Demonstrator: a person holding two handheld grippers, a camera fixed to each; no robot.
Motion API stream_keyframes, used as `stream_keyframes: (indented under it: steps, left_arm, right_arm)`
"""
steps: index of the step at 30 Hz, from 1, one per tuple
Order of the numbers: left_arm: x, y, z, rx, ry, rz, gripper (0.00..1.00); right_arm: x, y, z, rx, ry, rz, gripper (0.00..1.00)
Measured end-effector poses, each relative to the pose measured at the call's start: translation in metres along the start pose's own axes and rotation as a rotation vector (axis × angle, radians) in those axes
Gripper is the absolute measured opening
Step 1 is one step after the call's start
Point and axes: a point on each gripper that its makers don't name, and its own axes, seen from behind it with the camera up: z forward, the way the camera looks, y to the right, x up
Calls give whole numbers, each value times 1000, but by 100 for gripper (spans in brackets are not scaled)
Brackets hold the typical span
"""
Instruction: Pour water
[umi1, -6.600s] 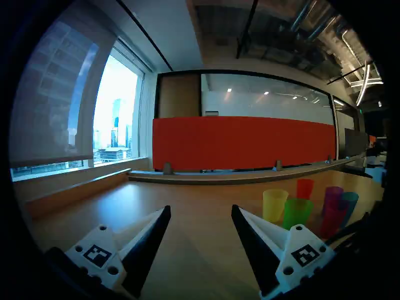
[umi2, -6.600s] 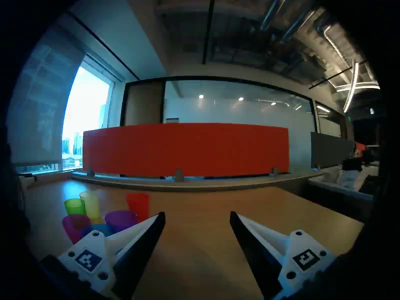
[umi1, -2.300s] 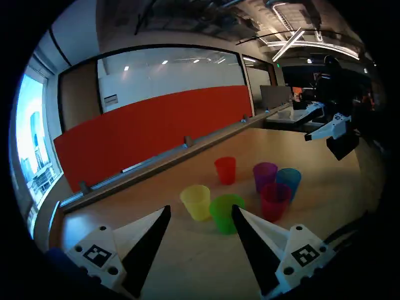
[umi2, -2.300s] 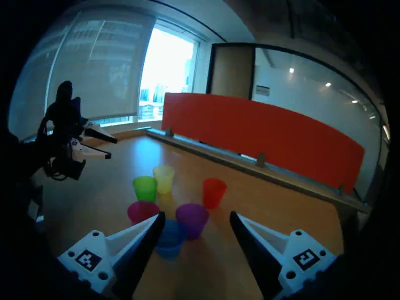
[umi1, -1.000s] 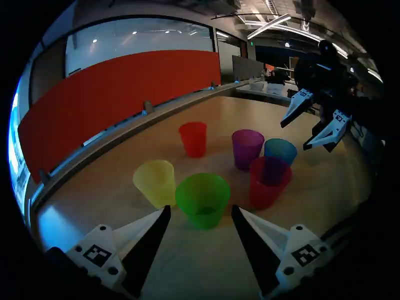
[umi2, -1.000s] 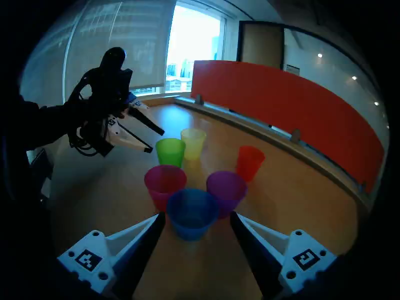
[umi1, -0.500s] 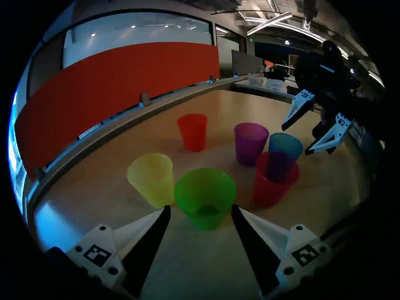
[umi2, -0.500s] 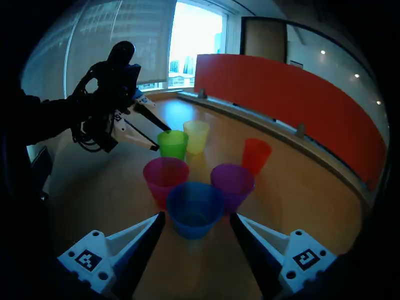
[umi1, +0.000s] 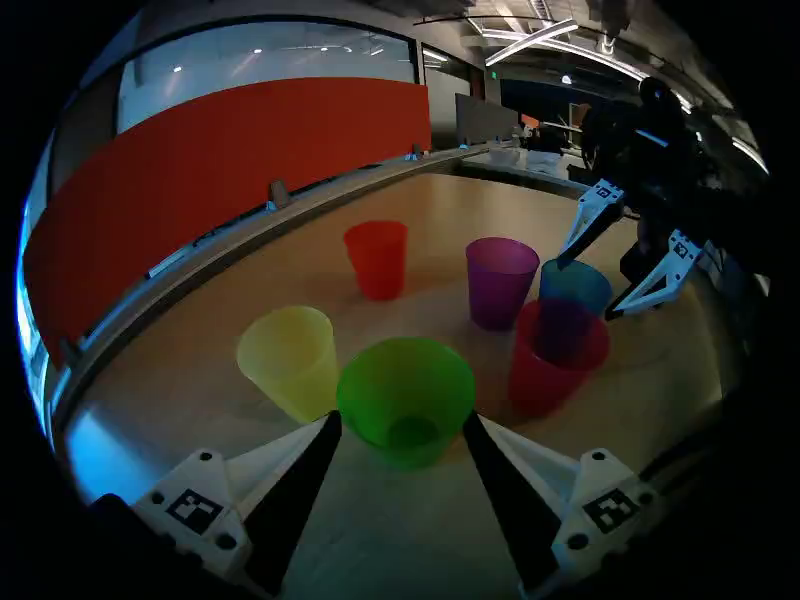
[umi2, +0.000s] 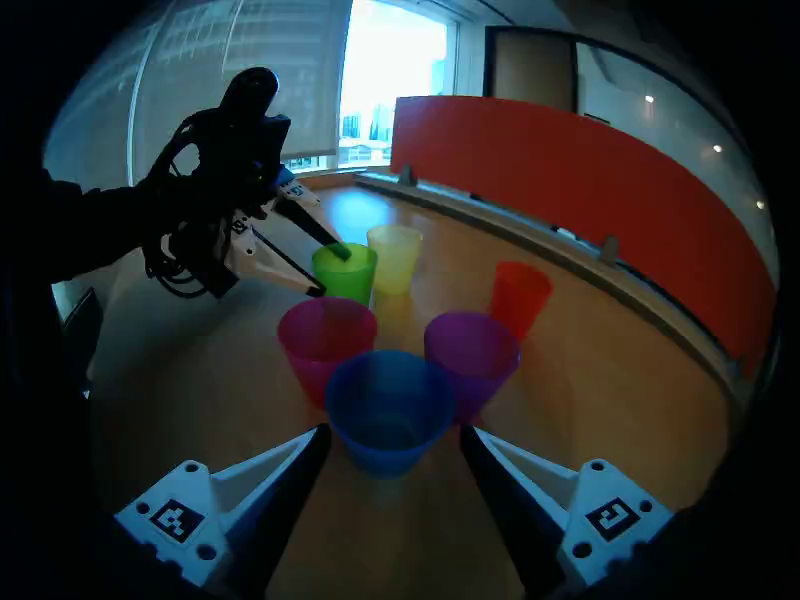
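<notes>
Your left gripper (umi1: 400, 445): fingers apart, green cup (umi1: 405, 398) between them at 6 o'clock on the table (umi1: 450, 215). Right gripper (umi1: 585, 290) at 2 o'clock, fingers apart either side of the blue cup (umi1: 573, 288).

Your right gripper (umi2: 395, 445): spread, blue cup between its fingers at 6 o'clock. Left gripper (umi2: 332, 272) at 10 o'clock, at the green cup.

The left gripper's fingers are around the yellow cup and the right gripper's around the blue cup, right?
No. The left gripper view shows the left gripper straddling the green cup, not the yellow cup. The right gripper does straddle the blue cup.
</notes>
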Motion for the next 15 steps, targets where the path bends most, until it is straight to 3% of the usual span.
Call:
stream_keyframes:
  steps: [15]
  left_arm:
    - [3,-1,13,-11,9,11,90]
  right_arm:
    - [-4,-3,7,10,-12,-6,100]
